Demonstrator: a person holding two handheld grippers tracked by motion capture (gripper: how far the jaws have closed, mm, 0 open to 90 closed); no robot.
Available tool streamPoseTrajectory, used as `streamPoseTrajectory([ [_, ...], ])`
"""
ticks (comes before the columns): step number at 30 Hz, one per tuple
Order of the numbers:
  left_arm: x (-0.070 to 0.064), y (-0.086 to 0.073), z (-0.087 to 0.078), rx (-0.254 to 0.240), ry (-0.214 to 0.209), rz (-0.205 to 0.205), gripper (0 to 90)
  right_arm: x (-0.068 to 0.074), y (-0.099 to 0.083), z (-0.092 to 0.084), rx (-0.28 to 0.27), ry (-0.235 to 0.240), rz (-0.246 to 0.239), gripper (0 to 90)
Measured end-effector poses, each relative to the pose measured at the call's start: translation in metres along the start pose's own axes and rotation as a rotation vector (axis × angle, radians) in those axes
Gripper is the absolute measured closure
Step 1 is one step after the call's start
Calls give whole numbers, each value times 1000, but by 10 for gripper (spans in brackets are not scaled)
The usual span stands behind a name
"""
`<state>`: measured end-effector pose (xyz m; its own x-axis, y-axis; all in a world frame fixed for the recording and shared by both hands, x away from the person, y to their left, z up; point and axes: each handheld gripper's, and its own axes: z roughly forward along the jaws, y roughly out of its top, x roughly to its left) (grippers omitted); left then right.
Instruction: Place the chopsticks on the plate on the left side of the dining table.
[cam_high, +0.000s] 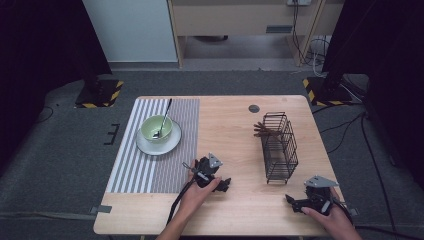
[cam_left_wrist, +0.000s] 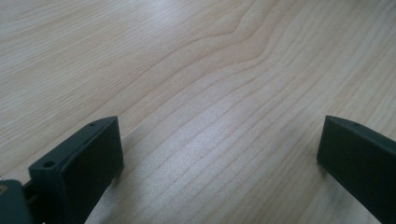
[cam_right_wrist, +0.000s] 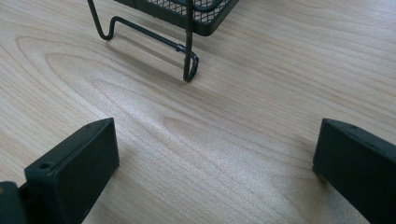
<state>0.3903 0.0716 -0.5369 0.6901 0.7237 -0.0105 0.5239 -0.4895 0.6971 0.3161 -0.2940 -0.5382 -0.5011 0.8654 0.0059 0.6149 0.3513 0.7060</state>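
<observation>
Left claw (cam_high: 226, 184) rests low on the wooden surface (cam_high: 230, 125), held by the person's left hand (cam_high: 197, 192), well to the left of the wire basket (cam_high: 280, 147). In the left gripper view its 2 black jaws stand spread wide, with bare wood grain between them and nothing gripped.

Right claw (cam_high: 292, 201) sits at the near right part of the surface, in the person's right hand (cam_high: 332, 217), just in front of the wire basket's near end. In the right gripper view its 2 jaws are likewise spread wide and pinch nothing; the basket's bent wire foot (cam_right_wrist: 189, 70) and mesh floor lie ahead of the jaws, apart from them.

The wire basket stands upright, right of centre. Brown utensil handles (cam_high: 262, 130) protrude from its far left side; their kind cannot be determined.

Far to the left of the basket lies a grey striped placemat (cam_high: 150, 170). On it sits a white saucer (cam_high: 150, 146) bearing a pale green bowl (cam_high: 150, 131), with a metal spoon (cam_high: 163, 120) leaning inside the bowl, handle pointing away from the person.

A small dark round disc (cam_high: 254, 108) lies on the surface just beyond the basket's far end.
</observation>
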Motion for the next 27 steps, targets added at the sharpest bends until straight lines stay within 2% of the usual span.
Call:
streamPoseTrajectory([
  [5,-1,0,-3,14,-32,22,9,0,0,0,0,1,-1,3],
  [6,0,1,-4,15,-47,16,38,0,0,0,0,1,-2,4],
  [7,0,3,-7,7,-78,-3,38,0,0,0,0,1,-2,4],
  [8,0,7,-12,-8,-86,-9,42,0,0,0,0,1,-2,4],
  [10,0,9,-15,-10,-91,-3,44,0,0,0,0,2,-3,3],
  [12,0,16,-20,-20,-122,14,43,0,0,0,0,3,-4,4],
  [18,3,33,-26,0,-124,63,46,-1,0,0,2,3,-4,3],
  [24,5,55,-32,-26,-132,74,53,-6,3,3,2,-19,15,3],
  [27,5,60,-33,-32,-134,82,65,-7,4,4,0,-23,16,3],
])
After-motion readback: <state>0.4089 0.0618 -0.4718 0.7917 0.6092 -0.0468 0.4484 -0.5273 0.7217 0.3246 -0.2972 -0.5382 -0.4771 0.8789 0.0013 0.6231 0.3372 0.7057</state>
